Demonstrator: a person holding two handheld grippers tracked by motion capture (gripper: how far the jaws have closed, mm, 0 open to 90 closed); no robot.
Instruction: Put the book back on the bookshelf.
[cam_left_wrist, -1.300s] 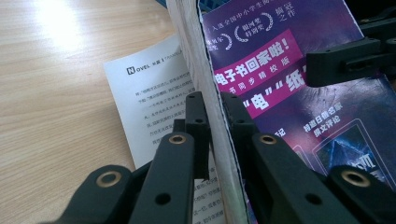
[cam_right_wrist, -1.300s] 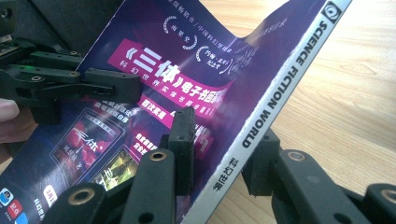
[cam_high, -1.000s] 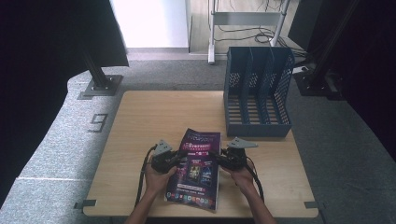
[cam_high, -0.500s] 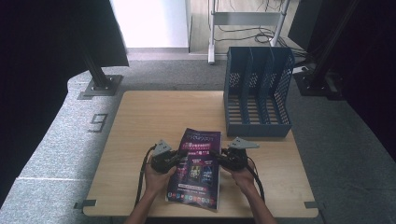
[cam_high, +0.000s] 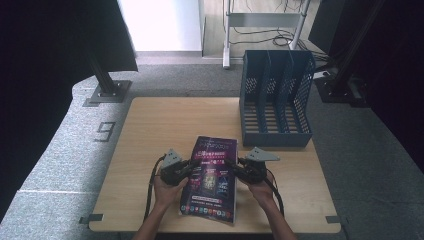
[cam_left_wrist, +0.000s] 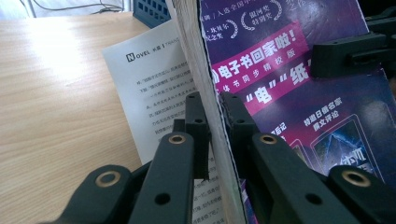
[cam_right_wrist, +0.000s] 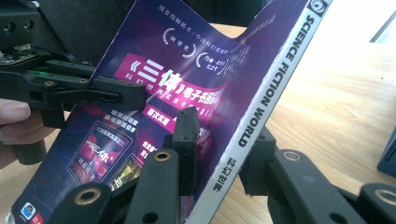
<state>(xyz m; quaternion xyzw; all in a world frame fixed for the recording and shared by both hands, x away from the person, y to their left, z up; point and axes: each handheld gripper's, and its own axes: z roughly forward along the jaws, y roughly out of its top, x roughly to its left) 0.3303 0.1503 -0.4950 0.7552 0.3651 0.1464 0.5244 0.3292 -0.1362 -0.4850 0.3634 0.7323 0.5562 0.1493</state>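
I have the Science Fiction World magazine (cam_high: 211, 181) clamped at both side edges near the desk's (cam_high: 150, 130) front edge, left gripper (cam_high: 192, 165) fingers on the page edge, right gripper (cam_high: 231, 165) fingers on the spine. I judge the lift is under way; next it needs standing upright and carrying toward the blue file rack (cam_high: 275, 100) at the far right corner.

Wooden table (cam_high: 150, 130), grey carpet (cam_high: 65, 150), dark curtains (cam_high: 45, 50), white wall (cam_high: 160, 25)
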